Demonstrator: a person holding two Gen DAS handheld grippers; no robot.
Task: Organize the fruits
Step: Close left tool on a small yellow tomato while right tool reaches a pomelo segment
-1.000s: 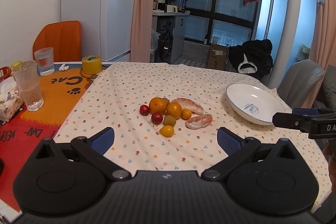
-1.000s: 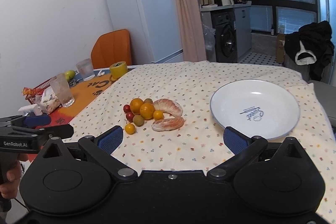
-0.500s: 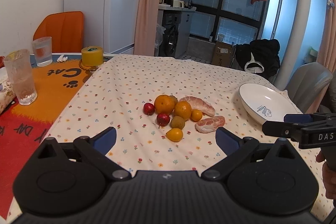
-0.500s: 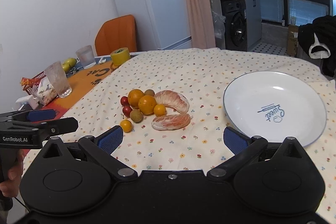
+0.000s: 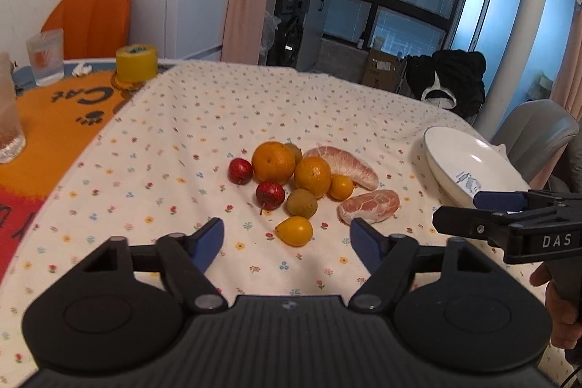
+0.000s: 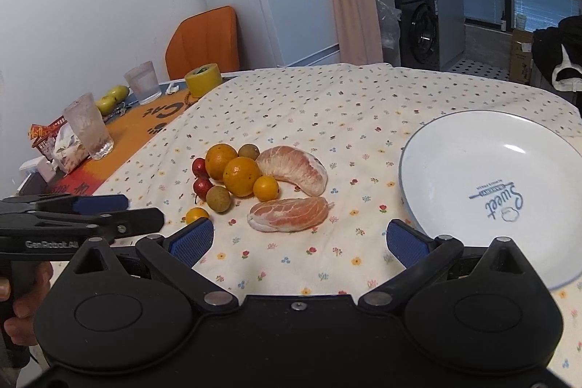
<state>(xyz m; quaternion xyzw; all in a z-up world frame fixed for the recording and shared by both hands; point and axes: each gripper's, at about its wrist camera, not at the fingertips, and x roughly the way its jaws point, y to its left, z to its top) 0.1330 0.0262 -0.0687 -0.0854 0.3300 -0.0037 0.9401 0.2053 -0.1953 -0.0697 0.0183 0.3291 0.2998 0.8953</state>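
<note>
Two hand-held grippers hover over a table spread with a flowered cloth (image 5: 225, 119), both with their blue-padded fingers spread wide and nothing between them. The left gripper (image 5: 287, 237) points straight at a small heap of fruit lying on the cloth just ahead of it: a little yellow fruit (image 5: 294, 231) sits nearest, almost between the fingertips, with a brownish-green round fruit (image 5: 301, 203) and a red one (image 5: 270, 194) just beyond, a second red fruit (image 5: 240, 171) farther to the tool's left, then two oranges (image 5: 273, 161) side by side and a small orange fruit (image 5: 341, 187) touching the nearer of them. Two peeled pomelo segments (image 5: 369, 206) lie at the heap's right side, one nearer and one curved behind it. The right gripper (image 6: 296, 239) faces the nearer segment (image 6: 289, 214), just ahead of its open jaws, while the white plate (image 6: 473, 148), bare of fruit, rests on the cloth ahead and to its right, well apart from the heap. Each tool shows in the other's view, a hand (image 6: 22, 300) wrapped round the left one's grip. Off to the left gripper's far left, on an orange mat (image 5: 47, 119), stand two drinking glasses (image 5: 45, 56) and a roll of yellow tape (image 5: 136, 62).
</note>
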